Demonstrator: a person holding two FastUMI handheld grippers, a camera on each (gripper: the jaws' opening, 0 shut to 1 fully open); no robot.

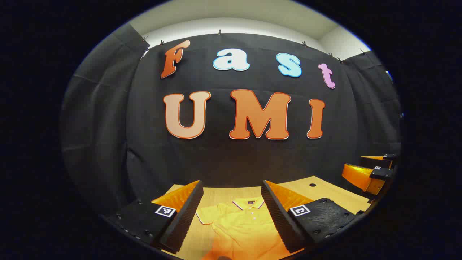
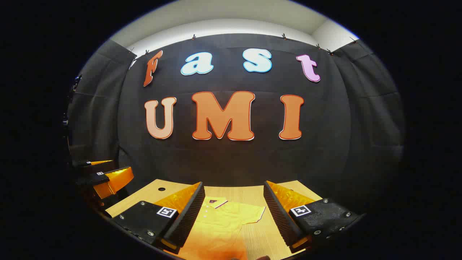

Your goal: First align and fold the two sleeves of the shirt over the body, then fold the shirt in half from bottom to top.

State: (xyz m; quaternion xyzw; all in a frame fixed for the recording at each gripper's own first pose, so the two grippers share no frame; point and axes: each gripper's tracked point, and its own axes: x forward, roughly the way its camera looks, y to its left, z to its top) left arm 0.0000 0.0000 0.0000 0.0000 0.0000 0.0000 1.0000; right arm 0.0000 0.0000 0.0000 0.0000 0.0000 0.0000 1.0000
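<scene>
A yellow polo shirt lies flat on the wooden table, collar toward the far wall, with one short sleeve spread out to the left. In the right gripper view the same shirt shows its other sleeve spread to the right. My left gripper hangs open above the shirt's chest, apart from the cloth. My right gripper is open too, above the shirt's right side. At the far right of the left gripper view the right gripper shows, and the left gripper appears at the left of the right gripper view.
A small round hole is in the tabletop near its far right corner, also seen as a hole in the right gripper view. The black cloth wall stands right behind the table's far edge.
</scene>
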